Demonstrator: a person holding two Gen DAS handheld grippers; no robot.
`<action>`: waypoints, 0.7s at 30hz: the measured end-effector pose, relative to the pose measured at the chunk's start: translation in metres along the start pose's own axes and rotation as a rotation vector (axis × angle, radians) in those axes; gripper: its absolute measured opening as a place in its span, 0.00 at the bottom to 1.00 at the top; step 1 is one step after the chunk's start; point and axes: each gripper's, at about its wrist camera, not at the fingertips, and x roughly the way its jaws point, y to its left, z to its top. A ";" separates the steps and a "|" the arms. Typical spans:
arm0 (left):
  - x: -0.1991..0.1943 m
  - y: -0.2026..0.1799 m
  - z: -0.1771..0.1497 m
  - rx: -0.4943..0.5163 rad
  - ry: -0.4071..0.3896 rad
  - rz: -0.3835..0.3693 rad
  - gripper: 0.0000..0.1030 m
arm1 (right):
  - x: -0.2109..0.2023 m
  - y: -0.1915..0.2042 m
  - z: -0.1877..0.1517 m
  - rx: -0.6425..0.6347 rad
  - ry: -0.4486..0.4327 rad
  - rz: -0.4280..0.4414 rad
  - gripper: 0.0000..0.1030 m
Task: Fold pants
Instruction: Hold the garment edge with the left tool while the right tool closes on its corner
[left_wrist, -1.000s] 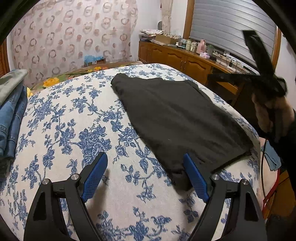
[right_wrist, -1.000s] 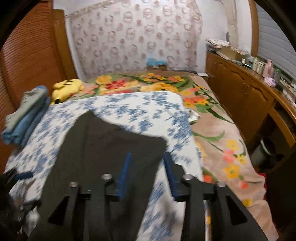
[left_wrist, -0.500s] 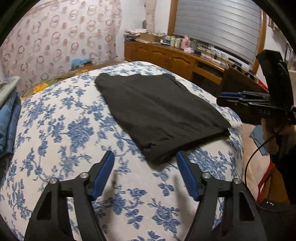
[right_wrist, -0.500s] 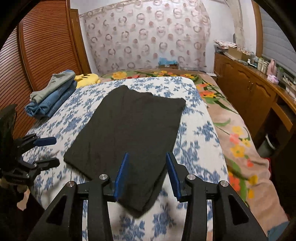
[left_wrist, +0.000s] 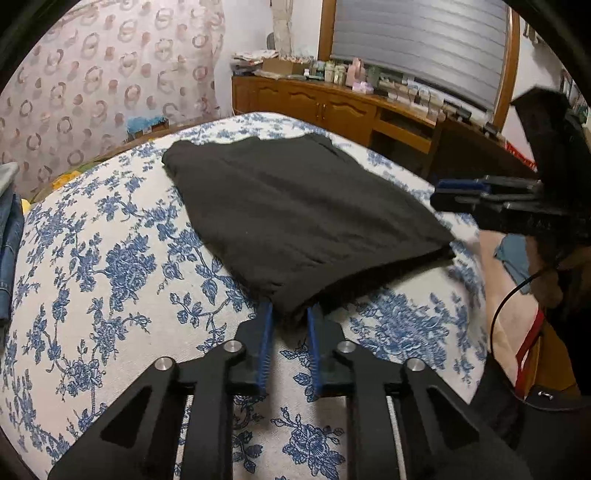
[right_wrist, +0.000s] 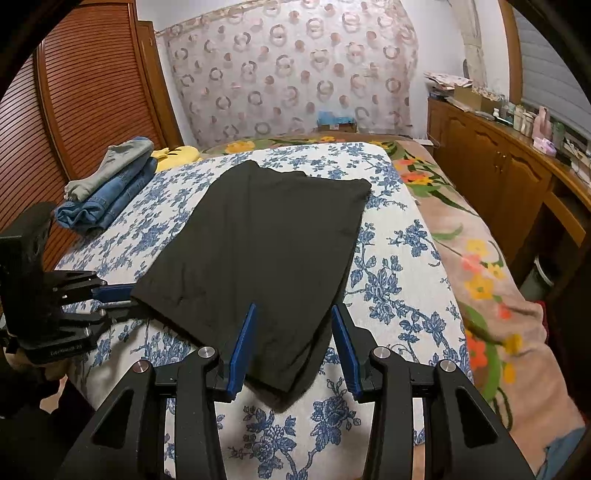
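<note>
Black pants (left_wrist: 295, 210) lie folded flat on the blue-flowered bed cover (left_wrist: 110, 277); they also show in the right wrist view (right_wrist: 258, 258). My left gripper (left_wrist: 290, 314) is shut on the near left corner of the pants; it also shows in the right wrist view (right_wrist: 114, 295). My right gripper (right_wrist: 291, 325) is open, its jaws either side of the near right corner and just above it. It also shows in the left wrist view (left_wrist: 461, 194), hovering at the pants' right edge.
Folded jeans and a grey garment (right_wrist: 107, 184) are stacked at the bed's far left beside a yellow plush (right_wrist: 181, 153). A wooden cabinet (right_wrist: 498, 177) with bottles runs along the right. A flowered blanket (right_wrist: 480, 266) covers the bed's right side.
My left gripper moved forward and closed on the pants' near corner. My right gripper came down closer to the other near corner and stayed open.
</note>
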 end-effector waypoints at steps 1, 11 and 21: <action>-0.003 0.001 -0.001 -0.007 -0.007 -0.001 0.17 | -0.001 0.000 -0.001 -0.002 0.001 0.001 0.42; 0.000 0.002 -0.005 -0.012 0.007 0.010 0.17 | -0.001 0.009 -0.012 -0.005 0.030 0.032 0.42; 0.005 0.001 -0.008 -0.016 0.020 0.019 0.17 | 0.009 0.006 -0.016 0.028 0.063 0.006 0.42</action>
